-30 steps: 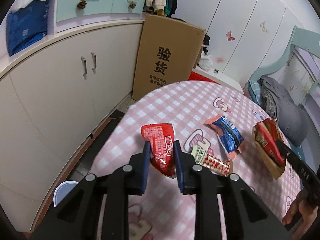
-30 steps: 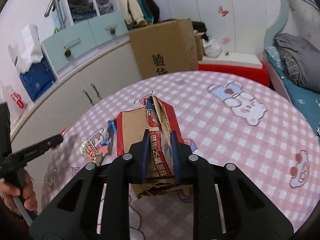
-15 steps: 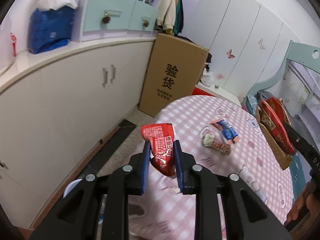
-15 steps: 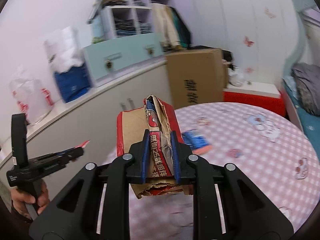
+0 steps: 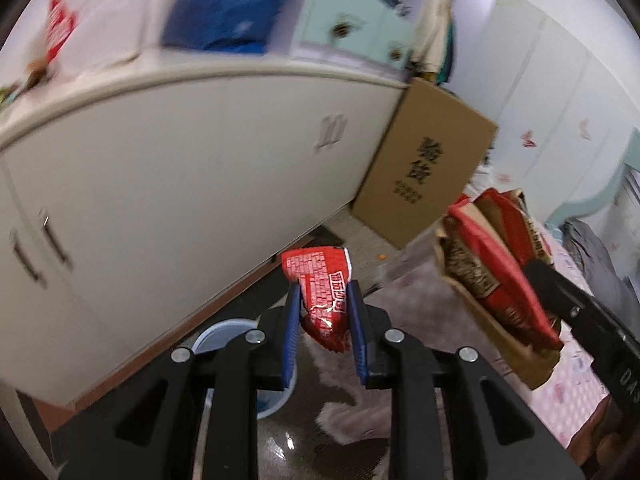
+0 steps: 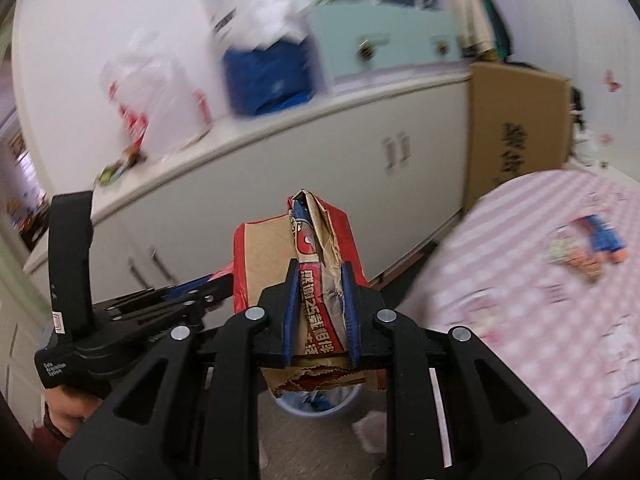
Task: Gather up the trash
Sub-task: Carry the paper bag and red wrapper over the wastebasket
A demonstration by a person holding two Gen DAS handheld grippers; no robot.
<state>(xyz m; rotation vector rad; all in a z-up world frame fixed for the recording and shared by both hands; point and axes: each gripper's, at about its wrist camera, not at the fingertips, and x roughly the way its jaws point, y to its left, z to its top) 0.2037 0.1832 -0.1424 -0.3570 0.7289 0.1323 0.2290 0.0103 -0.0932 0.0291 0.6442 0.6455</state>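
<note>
1. Left gripper (image 5: 323,322): jaws closed on a red snack wrapper (image 5: 322,292), blue pads pressing its two sides. The wrapper's long axis runs forward along the fingers; its wide sealed end points away from the camera, its crumpled end hangs below the pads.
2. Right gripper (image 6: 320,312): jaws clamped on a torn red-and-brown paper bag (image 6: 296,264). The bag stands roughly upright, folded top pointing up and away, ragged torn edge below the pads.
3. Blue bin (image 5: 224,336): on the floor beneath the left gripper, beside the white cabinet (image 5: 180,184).
4. Pink checked table (image 6: 540,300): at right, with a blue wrapper (image 6: 602,236) lying flat on it.
</note>
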